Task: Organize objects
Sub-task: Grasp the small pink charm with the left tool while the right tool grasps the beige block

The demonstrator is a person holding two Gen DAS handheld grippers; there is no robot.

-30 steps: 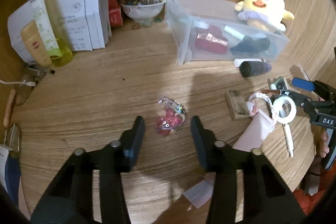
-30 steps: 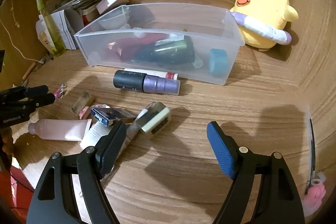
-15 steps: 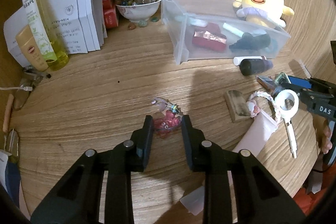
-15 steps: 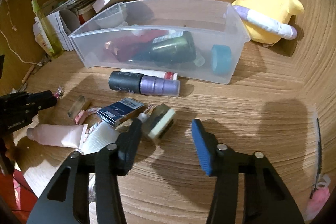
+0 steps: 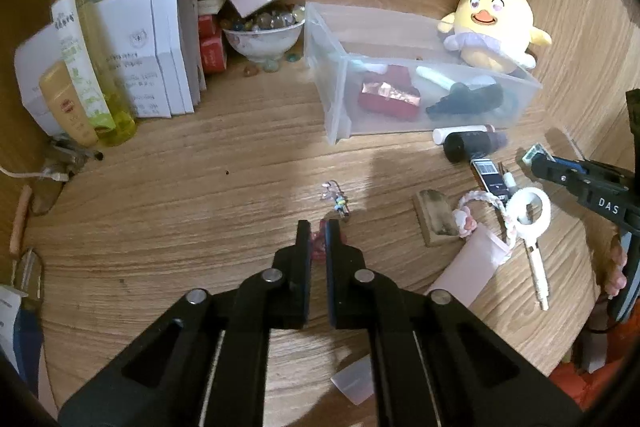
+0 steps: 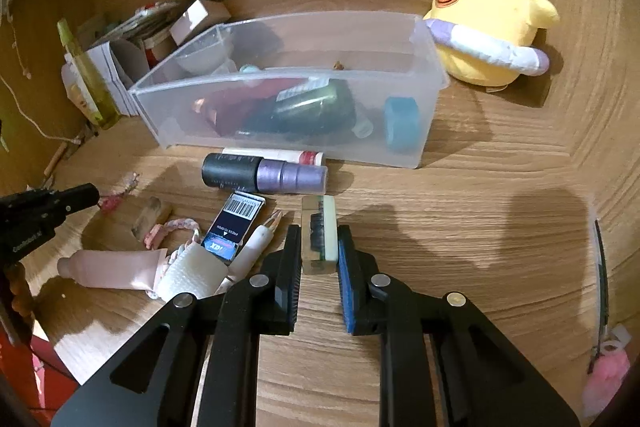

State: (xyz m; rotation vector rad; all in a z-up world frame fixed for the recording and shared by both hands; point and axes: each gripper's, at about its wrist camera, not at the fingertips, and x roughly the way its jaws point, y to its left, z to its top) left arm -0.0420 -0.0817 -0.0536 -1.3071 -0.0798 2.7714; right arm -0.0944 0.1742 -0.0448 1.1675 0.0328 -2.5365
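1. Both pairs of jaws, wide apart a second ago, are now drawn in on small things lying on the wooden surface (image 5: pixel 168 211).
2. On my left side, the left hand-held gripper (image 5: pixel 319 233) is clenched on the little red charm (image 5: pixel 319 247), which a moment back lay free between the open fingers. Only a sliver of red shows between the pads, and its beaded string (image 5: pixel 338 197) trails out in front on the wood.
3. On my right side, the right hand-held gripper (image 6: pixel 319 241) is grasping the small pale case (image 6: pixel 319 233) with a dark strip inside, pads pressed to its two long sides. Earlier that case lay askew beside the barcode box (image 6: pixel 236 223); now it stands straight along the fingers.
4. Neither thing looks lifted yet; both appear to rest on the surface.
5. I judge both grasps complete, so what remains is the carry to the clear plastic bin (image 6: pixel 288 143), which already holds several bottles and sits further back, next to the yellow plush chick (image 6: pixel 488 23).
6. My worry is the charm: the hold is thin, and its dangling string could snag on the bin's rim.
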